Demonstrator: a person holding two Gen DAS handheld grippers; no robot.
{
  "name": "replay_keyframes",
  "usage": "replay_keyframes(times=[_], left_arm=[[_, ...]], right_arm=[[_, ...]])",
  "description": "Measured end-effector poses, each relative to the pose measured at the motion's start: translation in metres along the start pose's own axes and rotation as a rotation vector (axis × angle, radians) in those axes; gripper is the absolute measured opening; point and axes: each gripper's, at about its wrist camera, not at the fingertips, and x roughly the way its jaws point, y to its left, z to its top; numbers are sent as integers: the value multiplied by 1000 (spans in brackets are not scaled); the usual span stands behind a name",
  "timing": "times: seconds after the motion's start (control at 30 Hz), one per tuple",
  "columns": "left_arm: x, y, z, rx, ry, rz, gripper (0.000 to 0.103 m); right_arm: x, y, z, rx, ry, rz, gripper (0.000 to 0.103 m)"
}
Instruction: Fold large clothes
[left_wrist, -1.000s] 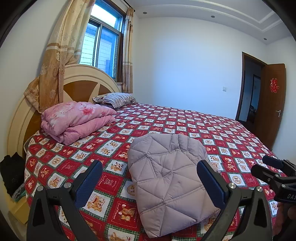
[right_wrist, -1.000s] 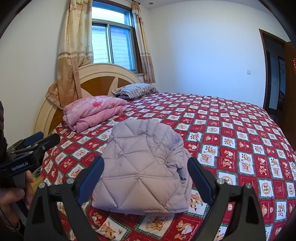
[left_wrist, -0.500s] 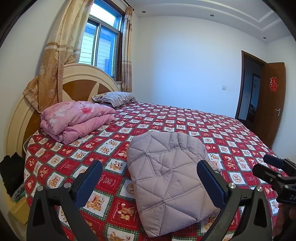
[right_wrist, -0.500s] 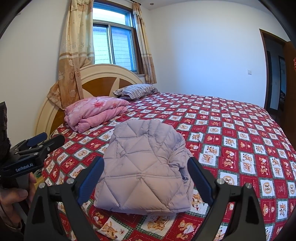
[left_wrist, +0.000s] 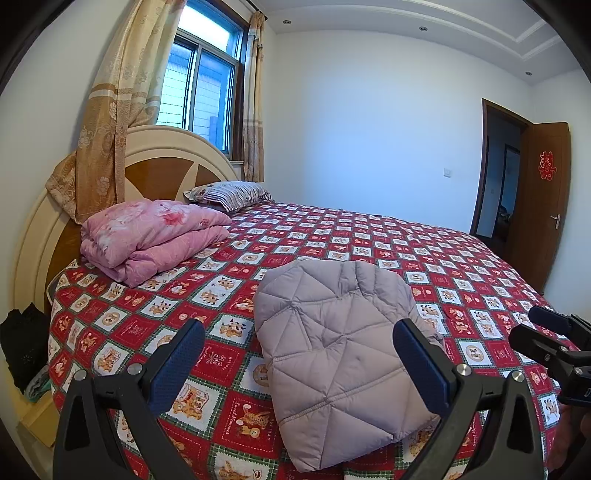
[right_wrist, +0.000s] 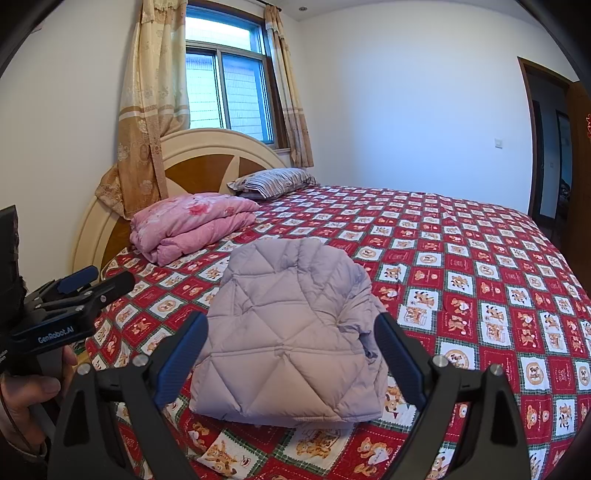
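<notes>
the grey padded jacket (left_wrist: 343, 339) is seen folded into a bundle near the front edge of the bed (left_wrist: 461, 258). the left gripper (left_wrist: 299, 350) and right gripper (right_wrist: 291, 339) are held spread above it, gripping nothing.

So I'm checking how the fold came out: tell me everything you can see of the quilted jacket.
The quilted jacket is pale lilac-grey and puffy, stitched in diamonds and triangles. It lies folded into a compact, roughly rectangular bundle with a rounded far end, flat on the red patterned bedspread near the bed's front edge. Loose fabric bunches along its right side. Nothing grips it: the left hand-held gripper and right hand-held gripper are both open, short of it.
</notes>
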Motion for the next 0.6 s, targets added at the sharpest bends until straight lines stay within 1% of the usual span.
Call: replay_keyframes(times=[0.37, 0.6], left_arm=[[1, 2, -1, -11, 1, 4, 102], [7, 4, -3, -25, 36, 0, 102]], right_arm=[[-1, 1, 0, 1, -6, 0, 94], [-9, 13, -1, -1, -40, 6, 94]])
